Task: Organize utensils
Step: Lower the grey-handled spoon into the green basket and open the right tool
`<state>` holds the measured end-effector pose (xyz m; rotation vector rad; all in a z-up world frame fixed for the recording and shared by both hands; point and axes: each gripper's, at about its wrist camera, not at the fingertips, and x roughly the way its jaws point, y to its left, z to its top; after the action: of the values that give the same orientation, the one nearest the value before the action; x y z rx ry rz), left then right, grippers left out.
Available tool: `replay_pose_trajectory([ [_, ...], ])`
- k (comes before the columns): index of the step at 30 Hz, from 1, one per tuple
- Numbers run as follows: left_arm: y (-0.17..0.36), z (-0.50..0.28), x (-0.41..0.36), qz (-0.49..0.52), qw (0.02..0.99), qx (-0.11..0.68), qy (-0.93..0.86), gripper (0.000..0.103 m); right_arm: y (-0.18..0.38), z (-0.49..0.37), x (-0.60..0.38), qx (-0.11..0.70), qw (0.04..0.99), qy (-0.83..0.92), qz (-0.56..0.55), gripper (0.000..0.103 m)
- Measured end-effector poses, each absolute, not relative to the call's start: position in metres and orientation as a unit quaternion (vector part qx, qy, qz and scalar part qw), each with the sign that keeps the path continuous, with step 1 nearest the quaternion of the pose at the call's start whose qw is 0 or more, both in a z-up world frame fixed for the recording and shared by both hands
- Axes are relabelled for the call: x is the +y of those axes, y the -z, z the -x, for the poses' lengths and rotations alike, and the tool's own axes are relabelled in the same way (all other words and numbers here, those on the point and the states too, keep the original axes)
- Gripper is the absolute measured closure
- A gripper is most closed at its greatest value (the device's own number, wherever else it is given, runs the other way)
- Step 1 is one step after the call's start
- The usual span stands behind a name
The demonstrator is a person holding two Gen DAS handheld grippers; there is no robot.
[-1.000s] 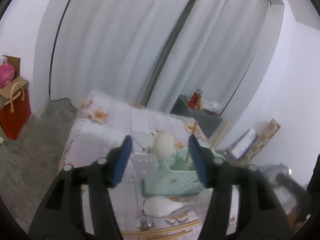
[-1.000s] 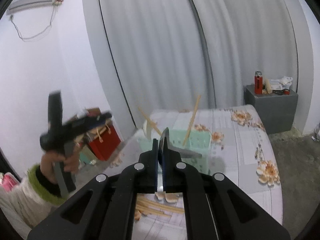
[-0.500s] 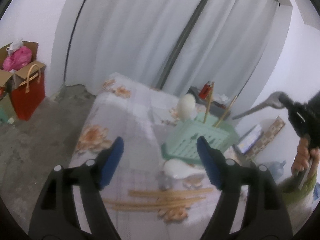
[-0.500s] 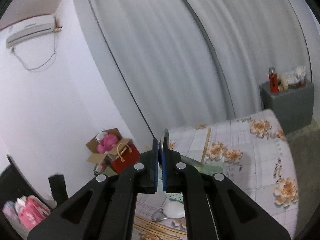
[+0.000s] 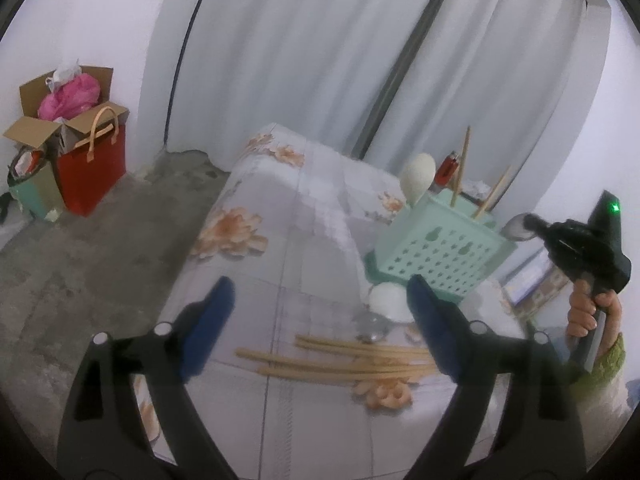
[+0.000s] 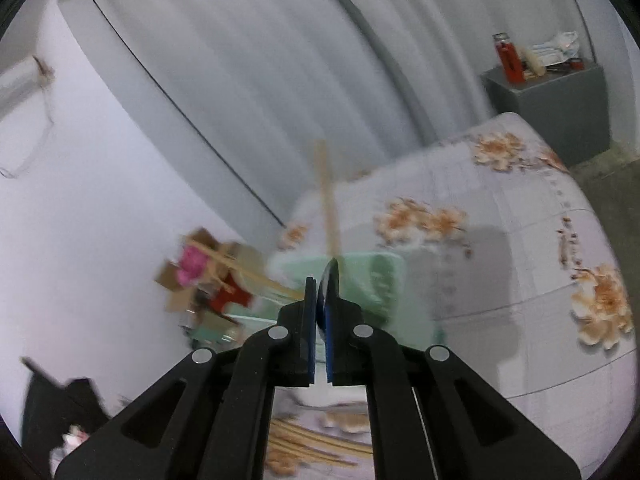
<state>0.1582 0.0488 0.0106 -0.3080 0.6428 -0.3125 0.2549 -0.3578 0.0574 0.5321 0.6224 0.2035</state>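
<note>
Metal spoon (image 6: 331, 280) clamped in my right jaws, above the caddy (image 6: 360, 280): lower bowl-up. Left jaws gape over chopsticks (image 5: 344, 360).

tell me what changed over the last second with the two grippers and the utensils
The right gripper, shut on a metal spoon, swung up and away, then came back toward the mint-green perforated plastic basket; the spoon bowl now hangs by the basket's rim. The left gripper pulled back from the basket, jaws open, to hover over the loose wooden chopsticks. The white ceramic spoon on the floral tablecloth stayed put.
</note>
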Motion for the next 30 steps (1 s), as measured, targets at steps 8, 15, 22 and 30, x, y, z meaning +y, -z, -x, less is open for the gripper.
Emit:
replay_pose_trajectory([
  [8,-0.002,-0.158,0.044,0.137,0.920,0.329,0.161,0.016,-0.068,-0.237,-0.352,0.290,0.937,-0.032,-0.195,0.082],
  [15,0.007,-0.162,0.038,0.136,0.905,0.361,0.177,0.015,-0.080,-0.215,-0.348,0.267,0.950,-0.001,-0.163,0.073],
  [22,0.008,-0.162,0.041,0.149,0.906,0.360,0.168,0.009,-0.073,-0.188,-0.332,0.272,0.950,-0.021,-0.152,0.064],
  [30,0.006,-0.161,0.030,0.139,0.905,0.354,0.189,0.009,-0.027,-0.175,-0.284,0.328,0.934,-0.066,-0.126,0.053],
])
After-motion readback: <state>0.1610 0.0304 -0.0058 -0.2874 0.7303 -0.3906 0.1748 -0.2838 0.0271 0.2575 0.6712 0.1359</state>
